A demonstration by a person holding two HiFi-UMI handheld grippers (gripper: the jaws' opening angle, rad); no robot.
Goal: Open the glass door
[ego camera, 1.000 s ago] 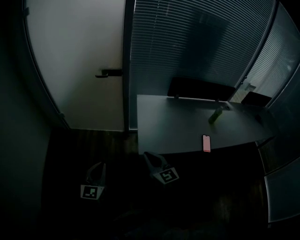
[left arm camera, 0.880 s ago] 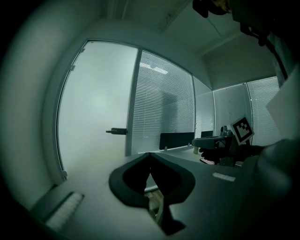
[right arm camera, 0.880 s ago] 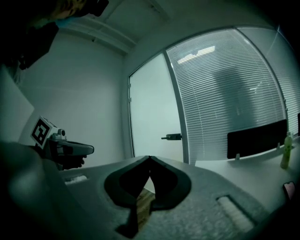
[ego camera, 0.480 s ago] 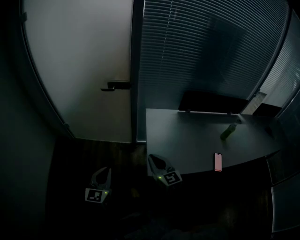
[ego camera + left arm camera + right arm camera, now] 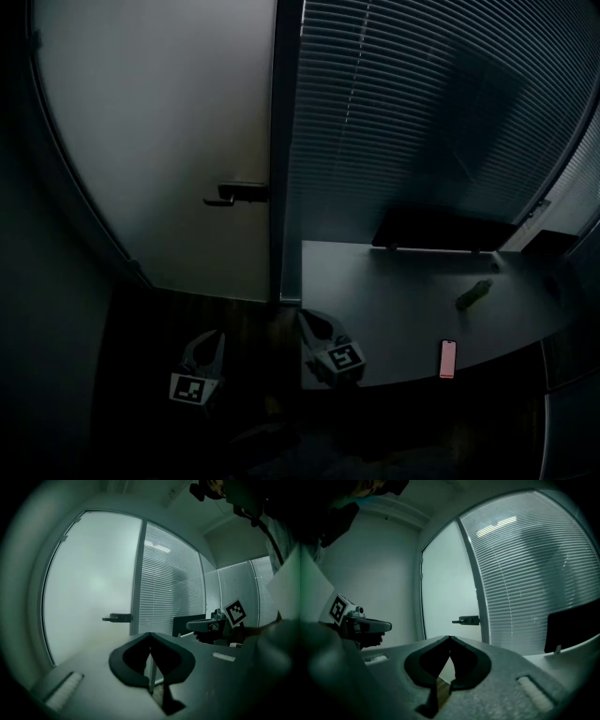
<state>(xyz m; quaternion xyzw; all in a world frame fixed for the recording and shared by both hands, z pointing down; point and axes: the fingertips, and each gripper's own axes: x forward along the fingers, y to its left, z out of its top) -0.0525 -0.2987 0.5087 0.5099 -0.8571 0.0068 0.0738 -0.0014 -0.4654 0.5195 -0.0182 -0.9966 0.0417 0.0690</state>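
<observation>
Approaching is the step in hand, judging by the head view: the glass door (image 5: pixel 159 141) stands shut at upper left, its dark lever handle (image 5: pixel 234 194) by the frame, and both tools are low in the picture, well apart from it. The left hand-held gripper (image 5: pixel 211 342) is above dark floor. The right hand-held gripper (image 5: pixel 312 322) is by the corner of the tabletop (image 5: pixel 394 281), which carries a phone (image 5: pixel 448 359) and a small green thing (image 5: pixel 473 294).

In the left gripper view, the left hand-held gripper (image 5: pixel 150 637) is clenched on nothing, its tips meeting. The lever handle (image 5: pixel 117 618) lies ahead and above them, out of reach.

In the right gripper view, the right hand-held gripper (image 5: pixel 449 640) is likewise clenched and empty, with the lever handle (image 5: pixel 466 619) far ahead.

The next move probably calls for closing in on the door, raising one tool to the lever, and parting its jaws enough to take or press it down.

No writing can be read. Only the square marker patterns on the grippers' cubes show, and the phone's screen is too small to make out.
</observation>
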